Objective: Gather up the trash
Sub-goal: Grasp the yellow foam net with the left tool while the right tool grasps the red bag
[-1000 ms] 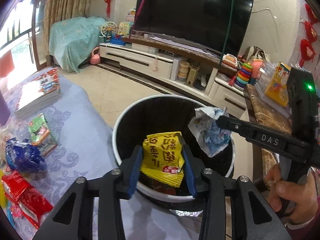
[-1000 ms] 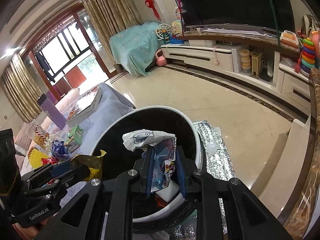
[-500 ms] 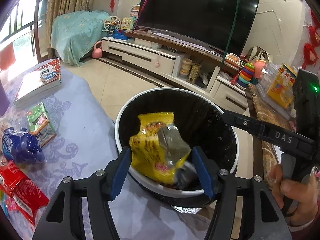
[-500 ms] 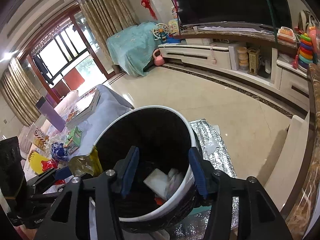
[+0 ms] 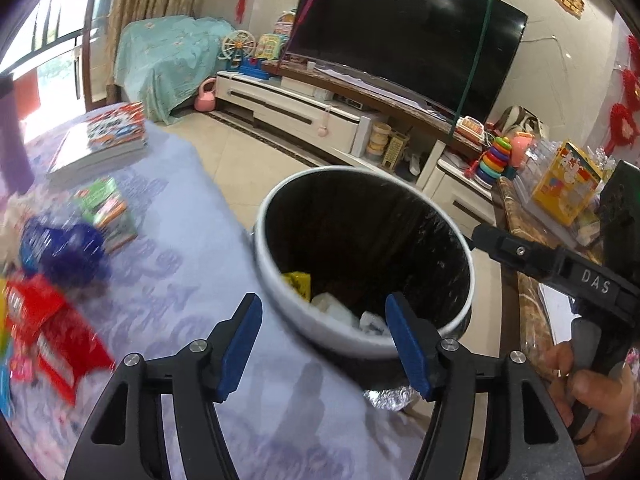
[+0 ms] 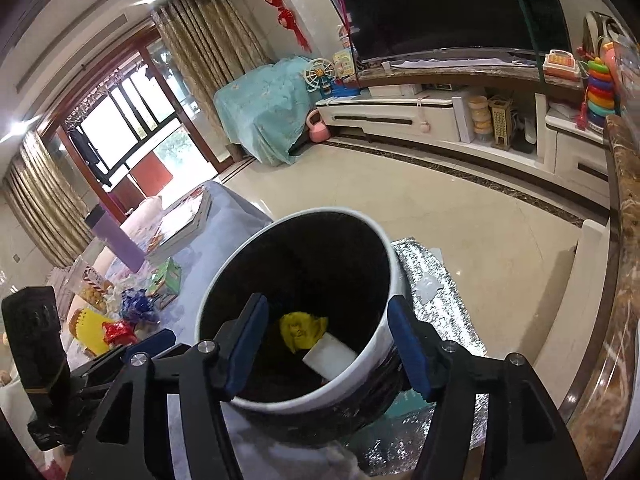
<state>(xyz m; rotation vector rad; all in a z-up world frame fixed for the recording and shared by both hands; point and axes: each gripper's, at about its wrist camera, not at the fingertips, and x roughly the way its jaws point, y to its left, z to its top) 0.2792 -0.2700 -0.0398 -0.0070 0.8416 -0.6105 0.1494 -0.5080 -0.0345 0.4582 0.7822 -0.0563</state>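
A white-rimmed trash bin (image 5: 420, 344) with a black liner stands beside the table; it also shows in the right wrist view (image 6: 296, 402). A yellow snack wrapper (image 6: 301, 329) and white paper (image 6: 330, 360) lie inside it; the wrapper also shows in the left wrist view (image 5: 298, 284). My left gripper (image 5: 326, 346) is open and empty at the bin's near rim. My right gripper (image 6: 328, 350) is open and empty above the bin. On the table lie a blue wrapper (image 5: 64, 246), red wrappers (image 5: 48, 328) and a green packet (image 5: 106, 208).
The table has a lilac cloth (image 5: 180, 264) with a stack of books (image 5: 104, 140) and a purple bottle (image 6: 116, 236). A marble counter (image 6: 624, 280) runs on the right. A silver foil mat (image 6: 436, 280) lies under the bin. A TV stand (image 5: 320, 108) is across the floor.
Both grippers opened and let go of their trash: the yellow wrapper and the crumpled paper dropped into the bin. The left gripper has swung back toward the table.
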